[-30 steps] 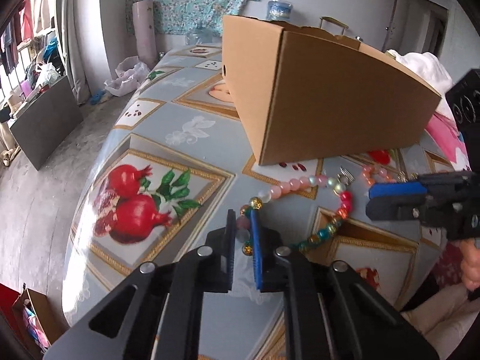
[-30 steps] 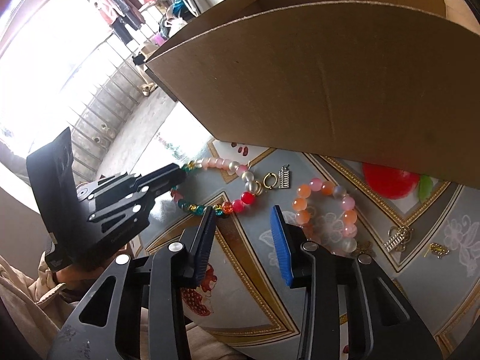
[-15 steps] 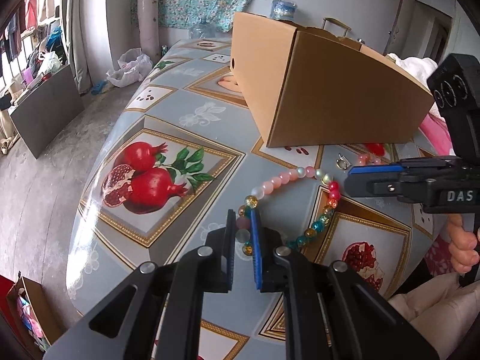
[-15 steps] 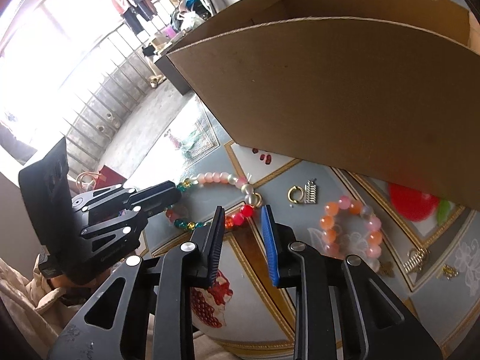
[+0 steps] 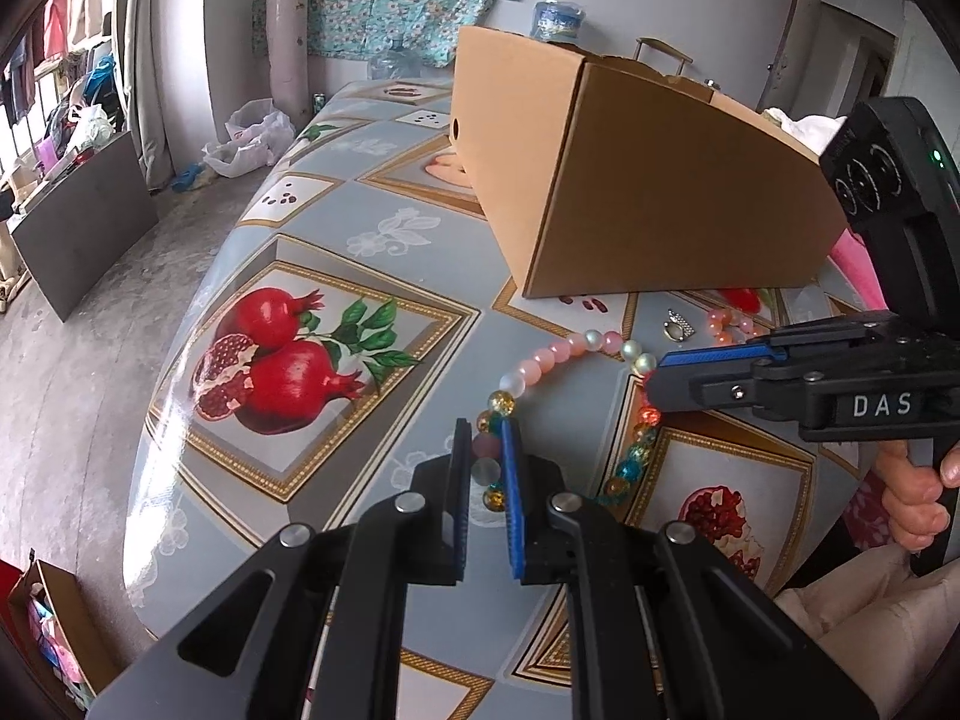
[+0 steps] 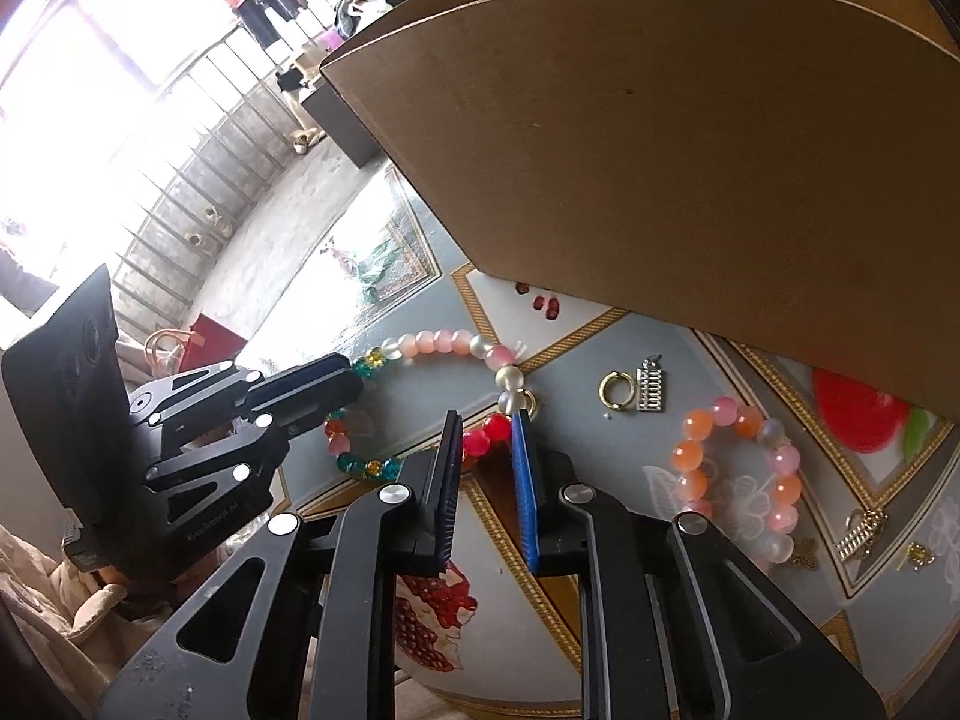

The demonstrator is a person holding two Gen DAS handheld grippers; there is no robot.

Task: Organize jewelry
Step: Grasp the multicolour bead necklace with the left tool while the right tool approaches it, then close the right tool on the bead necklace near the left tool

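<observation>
Fingers: left gripper clamped on my bead necklace; right gripper closing around red beads opposite.

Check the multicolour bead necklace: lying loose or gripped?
Gripped. The left gripper is shut on the bead necklace; the right gripper's jaws are closing around its red beads.

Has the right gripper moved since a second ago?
Yes. The right gripper has slid left, away from the orange bracelet, and is closing around the red beads of the necklace.
</observation>
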